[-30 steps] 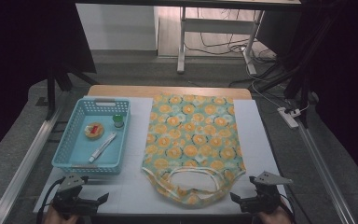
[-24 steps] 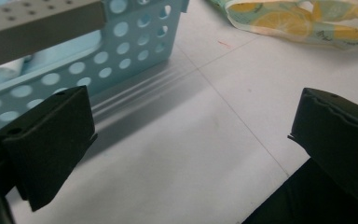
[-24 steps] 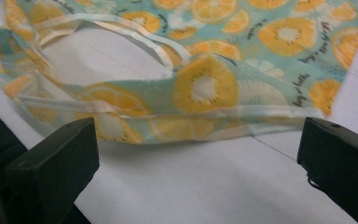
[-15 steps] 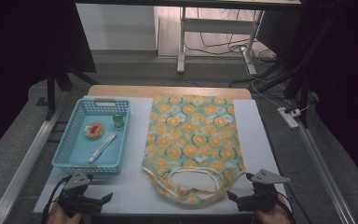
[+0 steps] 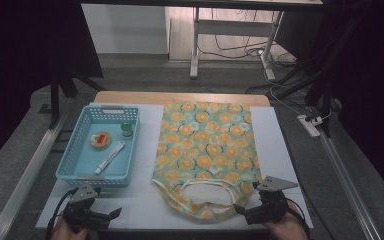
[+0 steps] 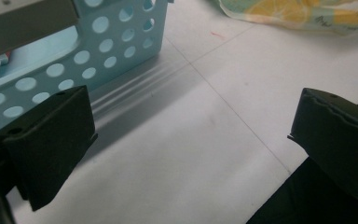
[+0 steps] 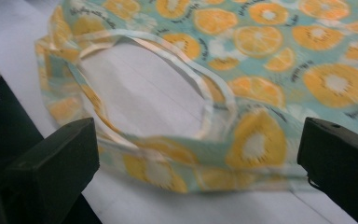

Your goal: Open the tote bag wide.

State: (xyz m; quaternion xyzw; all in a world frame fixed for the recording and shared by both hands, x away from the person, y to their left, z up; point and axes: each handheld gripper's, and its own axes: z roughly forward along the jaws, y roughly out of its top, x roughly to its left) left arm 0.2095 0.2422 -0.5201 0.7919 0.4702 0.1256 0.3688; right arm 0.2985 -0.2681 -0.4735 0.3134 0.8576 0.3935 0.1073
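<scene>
Orange-slice-print teal cloth bag (image 5: 207, 150), one, flat on white table (image 5: 285, 145).
Two grippers, left (image 5: 111, 215) and right (image 5: 240, 209), both spread; one blue perforated plastic basket (image 5: 75, 159) holds three items.

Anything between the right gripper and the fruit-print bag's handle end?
Nothing: in the right gripper view, the right gripper stands open with the bag just ahead of its jaws, bare white table cover beside it.

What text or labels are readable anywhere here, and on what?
None can be read.
Orange-print bag: small dark lettering curves beside the fruit slices, too blurred to read in the right gripper view, too small in the high view.
Blue basket: pale labels on its near and far rims, too small to read.
Items in the basket: no legible print.
</scene>
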